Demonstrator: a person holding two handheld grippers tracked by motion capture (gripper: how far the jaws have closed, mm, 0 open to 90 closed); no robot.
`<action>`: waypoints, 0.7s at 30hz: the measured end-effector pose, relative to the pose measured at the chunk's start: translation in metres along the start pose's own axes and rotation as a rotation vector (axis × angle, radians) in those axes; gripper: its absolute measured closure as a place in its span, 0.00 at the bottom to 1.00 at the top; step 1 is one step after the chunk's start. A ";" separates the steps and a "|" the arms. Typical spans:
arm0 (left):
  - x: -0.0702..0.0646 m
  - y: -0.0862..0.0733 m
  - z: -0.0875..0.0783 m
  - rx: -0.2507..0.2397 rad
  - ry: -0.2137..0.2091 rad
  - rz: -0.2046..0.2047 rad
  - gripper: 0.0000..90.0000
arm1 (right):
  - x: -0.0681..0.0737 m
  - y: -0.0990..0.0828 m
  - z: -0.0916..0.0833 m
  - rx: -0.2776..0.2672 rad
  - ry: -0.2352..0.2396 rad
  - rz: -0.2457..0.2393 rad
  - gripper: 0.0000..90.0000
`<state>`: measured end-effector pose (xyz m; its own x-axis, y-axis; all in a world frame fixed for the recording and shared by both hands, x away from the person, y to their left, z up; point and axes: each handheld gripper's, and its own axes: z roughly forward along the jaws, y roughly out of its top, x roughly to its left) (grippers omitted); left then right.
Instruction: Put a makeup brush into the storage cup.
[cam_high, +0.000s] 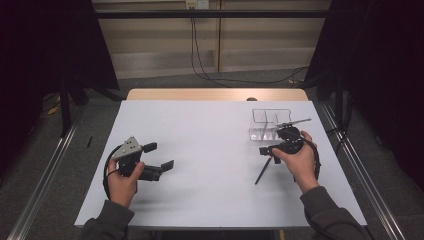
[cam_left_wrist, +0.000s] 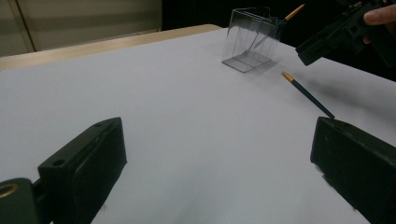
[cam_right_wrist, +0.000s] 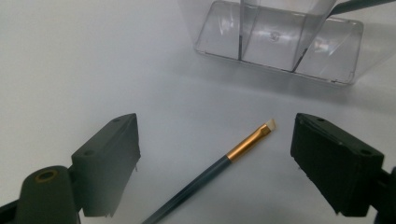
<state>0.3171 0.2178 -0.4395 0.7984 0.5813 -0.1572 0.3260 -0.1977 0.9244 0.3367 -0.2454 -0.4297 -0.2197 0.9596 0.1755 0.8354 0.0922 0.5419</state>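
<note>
A dark-handled paintbrush (cam_high: 263, 171) with a gold ferrule (cam_right_wrist: 246, 143) and a pale tip lies flat on the white table (cam_high: 210, 150). My right gripper (cam_high: 274, 150) hovers over its tip end, open. In the right gripper view the brush (cam_right_wrist: 205, 175) lies between the wide-apart jaws (cam_right_wrist: 215, 158), and neither pad touches it. Just beyond stands a clear plastic organiser (cam_right_wrist: 280, 42) with three compartments. A second brush (cam_high: 295, 121) leans out of its right end. My left gripper (cam_high: 160, 156) rests at the table's left, open, with nothing between its fingers (cam_left_wrist: 88, 163).
From the left gripper view the organiser (cam_left_wrist: 250, 39), the lying brush (cam_left_wrist: 308, 95) and the right gripper (cam_left_wrist: 336, 32) show far across the bare white tabletop. Metal rails run along both table sides, and a wooden strip (cam_high: 215, 94) borders the far edge.
</note>
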 end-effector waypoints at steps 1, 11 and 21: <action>-0.001 0.000 -0.001 0.001 0.017 -0.001 0.04 | 0.000 0.000 0.000 0.005 0.002 0.001 0.17; 0.000 -0.001 -0.002 0.002 0.008 -0.003 0.04 | 0.000 0.003 0.001 0.014 -0.010 0.001 0.19; -0.001 0.001 -0.002 -0.002 0.023 -0.009 0.04 | 0.002 0.007 0.002 0.033 -0.031 0.026 0.29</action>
<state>0.3159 0.2187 -0.4381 0.7834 0.6011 -0.1576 0.3324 -0.1910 0.9236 0.3431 -0.2420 -0.4277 -0.1825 0.9695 0.1633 0.8568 0.0754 0.5101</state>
